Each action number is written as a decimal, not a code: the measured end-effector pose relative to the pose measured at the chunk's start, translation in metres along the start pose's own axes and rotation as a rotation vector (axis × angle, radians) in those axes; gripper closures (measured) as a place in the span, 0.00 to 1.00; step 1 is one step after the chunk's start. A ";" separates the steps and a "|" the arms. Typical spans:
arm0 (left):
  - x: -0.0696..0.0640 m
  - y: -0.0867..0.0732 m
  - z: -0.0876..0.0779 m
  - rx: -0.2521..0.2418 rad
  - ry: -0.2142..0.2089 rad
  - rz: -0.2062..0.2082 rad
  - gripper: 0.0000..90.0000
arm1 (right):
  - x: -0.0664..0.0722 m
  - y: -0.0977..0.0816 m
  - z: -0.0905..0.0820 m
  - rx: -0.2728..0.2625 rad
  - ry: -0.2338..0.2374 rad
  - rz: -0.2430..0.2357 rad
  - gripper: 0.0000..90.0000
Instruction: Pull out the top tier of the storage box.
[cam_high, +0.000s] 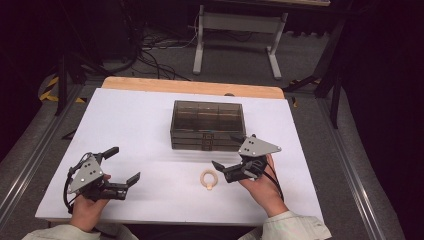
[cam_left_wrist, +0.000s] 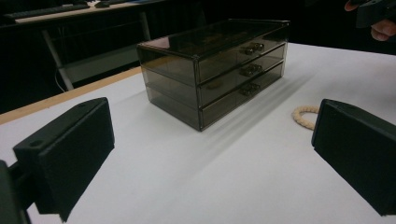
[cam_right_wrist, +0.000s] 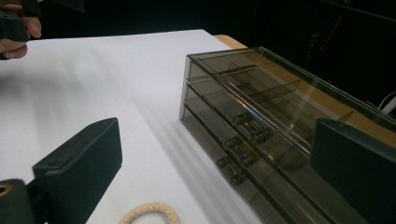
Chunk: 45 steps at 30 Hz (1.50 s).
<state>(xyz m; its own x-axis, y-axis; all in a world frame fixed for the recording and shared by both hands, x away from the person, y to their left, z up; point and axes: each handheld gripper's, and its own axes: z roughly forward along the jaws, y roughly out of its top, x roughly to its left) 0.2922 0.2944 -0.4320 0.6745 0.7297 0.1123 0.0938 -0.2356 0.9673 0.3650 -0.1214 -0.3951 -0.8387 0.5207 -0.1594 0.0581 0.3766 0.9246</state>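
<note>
The left tool (cam_high: 121, 165) sat near the worktop's front-left corner, held in the person's left hand (cam_high: 89, 202), its jaws spread wide and pointing toward the right edge and a little toward the far one. The right tool (cam_high: 227, 153) was held toward the front edge, right of centre, in the right hand (cam_high: 260, 182), jaws likewise wide apart and aimed leftward. Both forearms came in over the front edge, sleeves pale. Neither tool gripped anything.
</note>
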 end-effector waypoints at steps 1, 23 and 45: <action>0.000 0.000 0.000 0.000 0.000 0.000 0.00 | 0.000 0.001 0.001 -0.001 0.001 -0.002 0.03; 0.000 0.000 0.000 0.001 0.000 0.000 0.00 | 0.009 0.013 0.016 0.053 -0.033 -0.124 0.13; -0.001 0.001 0.000 0.002 0.000 0.004 0.00 | 0.035 0.018 0.019 0.245 -0.344 -0.540 0.34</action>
<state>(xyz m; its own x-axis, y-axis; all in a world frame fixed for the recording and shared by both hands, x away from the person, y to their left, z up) 0.2916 0.2939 -0.4315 0.6751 0.7286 0.1156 0.0929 -0.2394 0.9665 0.3466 -0.0818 -0.3901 -0.5671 0.4095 -0.7146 -0.1652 0.7934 0.5858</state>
